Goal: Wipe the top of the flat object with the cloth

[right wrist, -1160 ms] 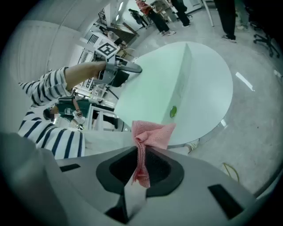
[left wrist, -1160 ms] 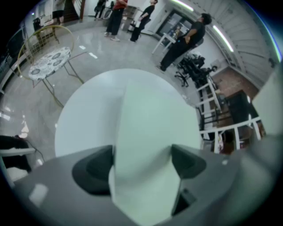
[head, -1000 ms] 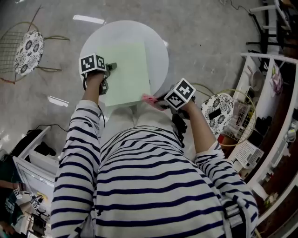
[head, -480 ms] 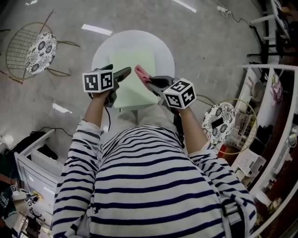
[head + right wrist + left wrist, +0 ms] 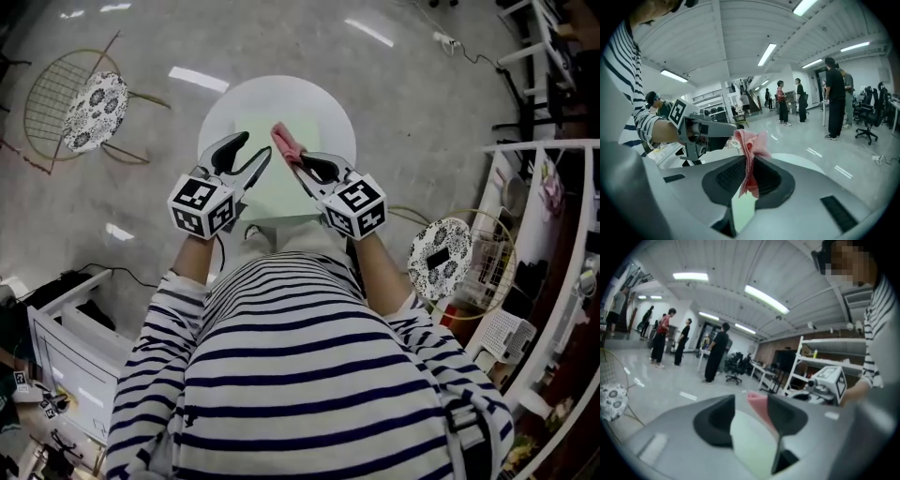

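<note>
A pale green flat board lies on the round white table. Both grippers hang well above it, side by side. My right gripper is shut on a pink cloth, which sticks up from the jaws as a bunched tuft. My left gripper is open with a narrow gap and nothing between its jaws; they have just been closing. In the left gripper view the green board and the pink cloth show through that gap. The cloth touches nothing but the right gripper.
Wire chairs with patterned cushions stand at the far left and at the right. White shelving lines the right side, and a white cabinet sits at lower left. Several people stand across the hall.
Both grippers have risen from the table's near edge to well above it and turned their jaws forward. The cloth came up with the right gripper. The left jaws have narrowed.
</note>
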Action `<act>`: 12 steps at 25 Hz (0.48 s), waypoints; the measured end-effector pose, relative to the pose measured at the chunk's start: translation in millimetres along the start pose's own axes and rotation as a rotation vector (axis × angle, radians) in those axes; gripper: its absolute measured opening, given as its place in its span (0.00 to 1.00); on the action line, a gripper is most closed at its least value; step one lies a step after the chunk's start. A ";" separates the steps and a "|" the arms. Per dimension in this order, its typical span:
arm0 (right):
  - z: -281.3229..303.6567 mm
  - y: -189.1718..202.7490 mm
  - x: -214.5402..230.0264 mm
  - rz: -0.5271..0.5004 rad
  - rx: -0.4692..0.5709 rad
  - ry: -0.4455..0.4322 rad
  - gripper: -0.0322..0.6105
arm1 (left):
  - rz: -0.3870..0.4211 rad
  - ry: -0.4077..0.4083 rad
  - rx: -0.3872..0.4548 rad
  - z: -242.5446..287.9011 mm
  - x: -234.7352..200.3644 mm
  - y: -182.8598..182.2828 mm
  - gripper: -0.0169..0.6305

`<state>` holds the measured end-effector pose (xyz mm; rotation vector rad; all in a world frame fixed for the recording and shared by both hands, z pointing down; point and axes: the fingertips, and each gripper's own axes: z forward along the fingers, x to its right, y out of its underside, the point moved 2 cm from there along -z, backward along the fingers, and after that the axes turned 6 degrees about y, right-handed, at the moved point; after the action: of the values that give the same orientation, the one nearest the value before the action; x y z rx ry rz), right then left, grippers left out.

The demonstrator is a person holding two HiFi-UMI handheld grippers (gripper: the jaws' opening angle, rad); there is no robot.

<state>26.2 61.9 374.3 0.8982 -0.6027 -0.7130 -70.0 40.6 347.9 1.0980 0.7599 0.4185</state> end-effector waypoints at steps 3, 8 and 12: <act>-3.8 -16.1 -15.2 -0.028 0.056 0.002 0.12 | 0.064 0.005 0.048 -18.9 10.5 -14.7 0.29; -8.5 -37.2 -37.0 -0.069 0.149 -0.006 0.12 | 0.156 0.027 0.105 -42.6 27.8 -26.3 0.10; -9.6 -49.2 -49.0 -0.107 0.183 0.005 0.12 | 0.194 0.045 0.141 -57.4 36.6 -30.9 0.05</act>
<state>-11.8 82.8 319.2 1.1077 -0.6261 -0.7598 -88.8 88.1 293.4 1.3038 0.7334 0.5621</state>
